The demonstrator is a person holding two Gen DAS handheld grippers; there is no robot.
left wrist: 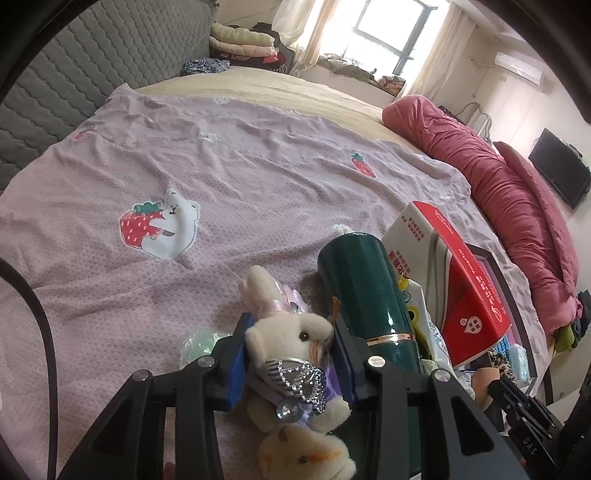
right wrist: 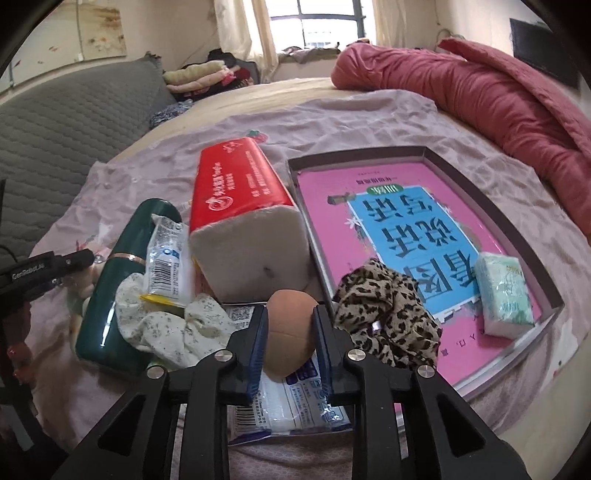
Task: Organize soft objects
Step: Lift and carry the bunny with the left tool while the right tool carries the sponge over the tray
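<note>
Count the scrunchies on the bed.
2. A white floral scrunchie rests against the green bottle; a leopard-print scrunchie lies over the near-left corner of the tray. More may be hidden under the pile.

Bright window (left wrist: 384,33), pale curtains (right wrist: 258,33), grey quilted headboard (left wrist: 92,62), wall TV (left wrist: 559,173).
</note>
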